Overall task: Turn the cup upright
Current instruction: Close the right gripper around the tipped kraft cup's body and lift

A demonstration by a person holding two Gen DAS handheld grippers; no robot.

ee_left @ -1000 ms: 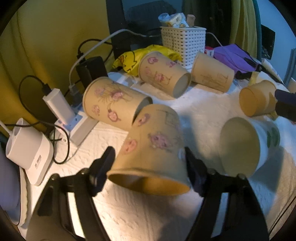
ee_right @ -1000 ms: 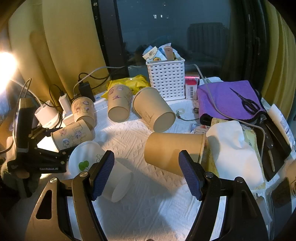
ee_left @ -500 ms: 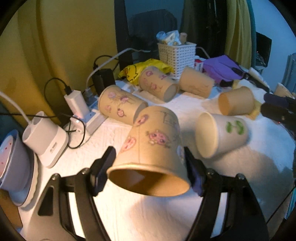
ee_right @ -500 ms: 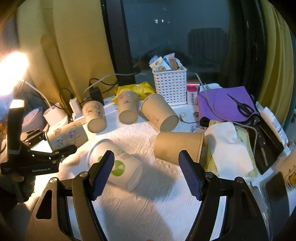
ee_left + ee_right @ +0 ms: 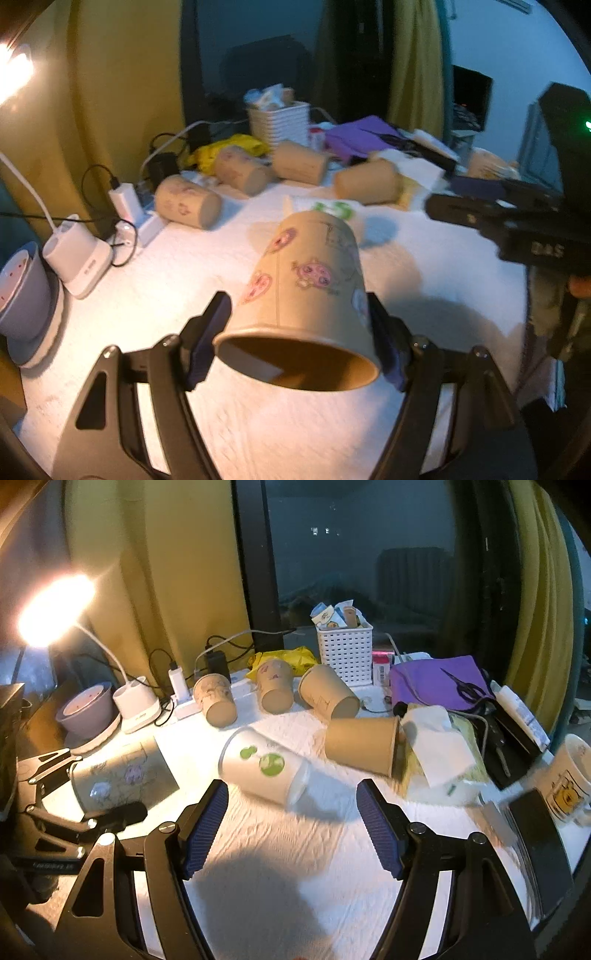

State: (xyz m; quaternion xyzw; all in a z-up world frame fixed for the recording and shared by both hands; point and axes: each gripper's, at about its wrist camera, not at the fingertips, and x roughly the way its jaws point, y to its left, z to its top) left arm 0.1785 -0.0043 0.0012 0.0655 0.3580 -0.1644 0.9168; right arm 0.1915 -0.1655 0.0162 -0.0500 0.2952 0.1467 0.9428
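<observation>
Left gripper (image 5: 299,332) jaws pinched tan pig-sticker paper cup (image 5: 306,288) near rim, lifted above counter's left edge, mouth toward camera. Right gripper (image 5: 291,827) jaws spread, empty. Risk: thin wall buckling, cup slipping mid-rotation.

Right gripper (image 5: 291,827): jaws apart, nothing between them
White cup (image 5: 264,766): on its side
Left gripper (image 5: 110,786): clamps patterned cup (image 5: 123,773)

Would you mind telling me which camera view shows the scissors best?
The right wrist view: the scissors lie unobstructed on the purple cloth, handles toward the camera. In the left wrist view that cloth is far and blurred, so the scissors cannot be made out.
</observation>
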